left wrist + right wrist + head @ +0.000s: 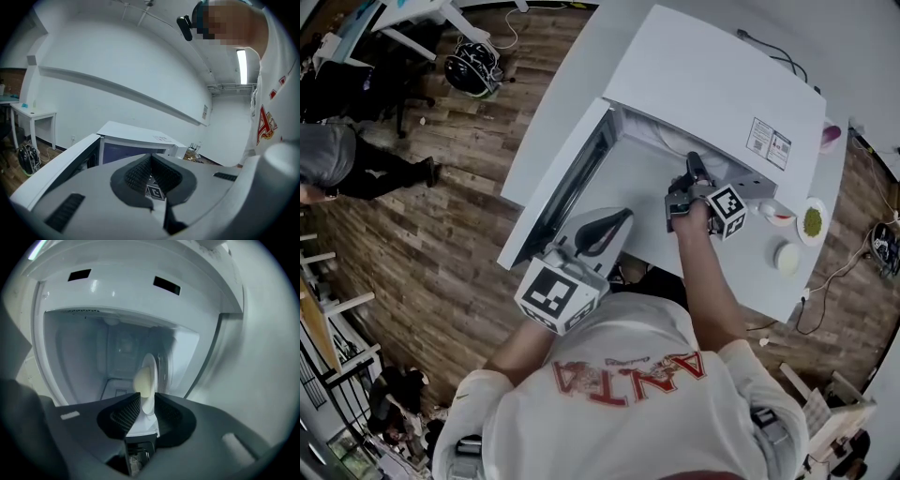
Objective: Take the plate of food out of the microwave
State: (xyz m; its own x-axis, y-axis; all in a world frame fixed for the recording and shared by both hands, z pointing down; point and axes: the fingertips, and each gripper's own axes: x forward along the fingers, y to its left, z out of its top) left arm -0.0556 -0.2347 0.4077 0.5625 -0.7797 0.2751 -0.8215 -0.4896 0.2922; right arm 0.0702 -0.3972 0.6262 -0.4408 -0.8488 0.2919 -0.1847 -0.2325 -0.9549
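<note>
The white microwave point(703, 84) stands on the table with its door point(562, 187) swung open to the left. My right gripper point(694, 169) reaches into the cavity point(84, 357). In the right gripper view, a white plate point(151, 363) seen edge-on, with a pale lump of food point(142, 380) on it, sits between the jaws of the right gripper point(145, 401), and the pads press on its rim. My left gripper point(605, 230) hangs in front of the open door, shut and empty. The left gripper view shows the left gripper point(150, 159) pointing at the microwave point(140, 138) from outside.
On the white table point(741, 272) right of the microwave lie a plate with green food point(812, 222), a small white dish point(787, 256) and a dish with something red point(780, 216). A person point(337, 159) stands on the wooden floor at far left.
</note>
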